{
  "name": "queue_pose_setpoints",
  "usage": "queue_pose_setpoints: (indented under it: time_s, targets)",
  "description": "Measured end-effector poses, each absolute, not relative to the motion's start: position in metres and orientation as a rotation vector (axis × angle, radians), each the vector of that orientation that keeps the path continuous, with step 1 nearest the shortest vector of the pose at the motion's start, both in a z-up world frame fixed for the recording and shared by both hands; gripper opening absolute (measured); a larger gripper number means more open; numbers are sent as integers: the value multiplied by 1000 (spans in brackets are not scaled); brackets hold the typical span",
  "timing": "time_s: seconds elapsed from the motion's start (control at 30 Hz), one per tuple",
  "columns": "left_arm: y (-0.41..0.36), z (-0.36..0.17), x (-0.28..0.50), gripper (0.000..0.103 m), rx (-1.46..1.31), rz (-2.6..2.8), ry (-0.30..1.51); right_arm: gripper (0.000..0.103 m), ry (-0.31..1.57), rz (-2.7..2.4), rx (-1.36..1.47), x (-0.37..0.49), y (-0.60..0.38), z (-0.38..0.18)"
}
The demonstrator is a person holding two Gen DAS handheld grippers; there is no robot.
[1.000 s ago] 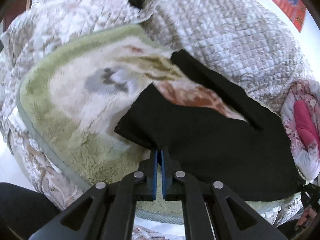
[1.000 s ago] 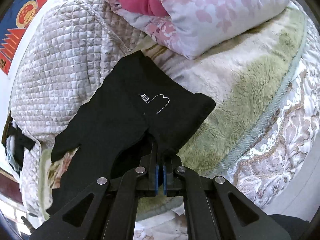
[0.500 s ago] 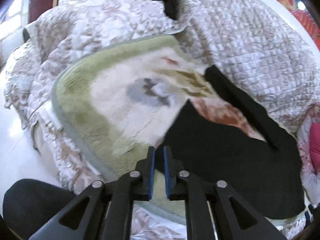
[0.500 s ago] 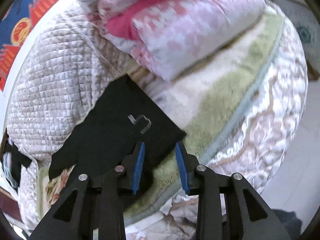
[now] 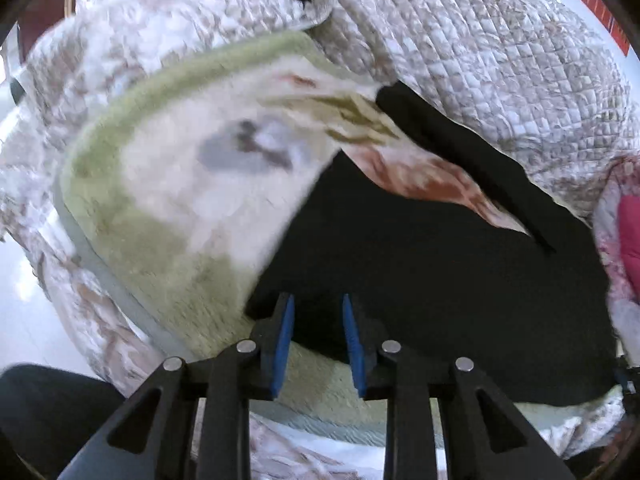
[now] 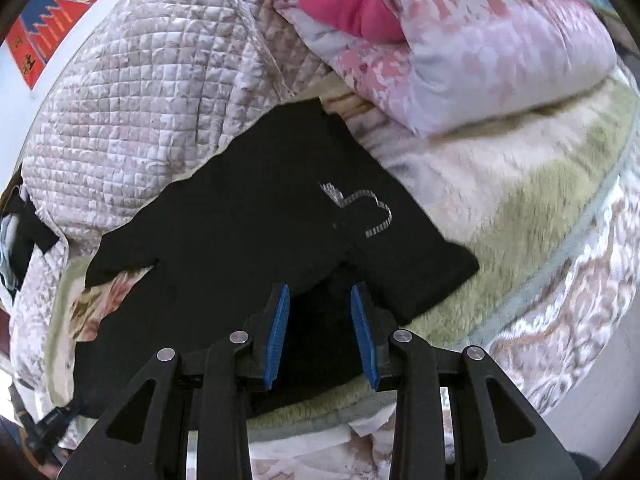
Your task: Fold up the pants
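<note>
Where both pairs of blue-padded fingers were pinched shut on black cloth a second ago, they now stand parted with nothing between them: the left gripper (image 5: pixel 316 308) has let go over the near hem, and the right gripper (image 6: pixel 320 300) gapes just above the waist end. So the release is done, and the black fabric pants (image 6: pixel 256 240) lie on their own across the fluffy green-and-cream blanket (image 5: pixel 168 208), the white stitched logo (image 6: pixel 360 212) facing up. One leg (image 5: pixel 460 148) still splays away toward the quilted beige bedspread (image 5: pixel 480 60), with a wedge of blanket showing between the two. That reads as a spread-out, not yet a fold. Beside the waist sits the pink floral duvet roll (image 6: pixel 480 48). Next job, likely, is bringing leg onto leg.
</note>
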State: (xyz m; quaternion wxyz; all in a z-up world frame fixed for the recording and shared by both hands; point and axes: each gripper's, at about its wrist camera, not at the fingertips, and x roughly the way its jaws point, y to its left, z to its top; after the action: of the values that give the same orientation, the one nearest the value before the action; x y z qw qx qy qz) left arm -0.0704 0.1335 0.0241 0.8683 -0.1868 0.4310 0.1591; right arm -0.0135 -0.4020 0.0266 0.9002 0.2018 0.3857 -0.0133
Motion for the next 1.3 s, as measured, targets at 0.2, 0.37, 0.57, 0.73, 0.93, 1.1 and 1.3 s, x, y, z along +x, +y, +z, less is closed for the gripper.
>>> queue_pose_setpoints:
  time_s: [0.2, 0.37, 0.57, 0.73, 0.93, 1.1, 1.3]
  targets:
    - [104, 45, -25, 33, -310, 171, 877, 33, 775, 77, 304, 24, -377, 42]
    - [78, 44, 18, 35, -233, 55, 881, 33, 829, -14, 233, 52, -386, 24]
    - [89, 8, 25, 35, -246, 128, 955, 33, 807, -204, 293, 40, -426, 14]
    - [92, 26, 19, 35, -223, 189, 873, 33, 724, -40, 241, 41, -393, 28]
    - [127, 10, 28, 37, -265, 287, 930, 33, 835, 84, 145, 59, -348, 5]
    - [118, 18, 28, 37, -260, 260, 893, 40, 825, 101, 165, 57, -348, 4]
    - [85, 36, 11, 40, -192, 156, 832, 48, 819, 150, 134, 46, -332, 9]
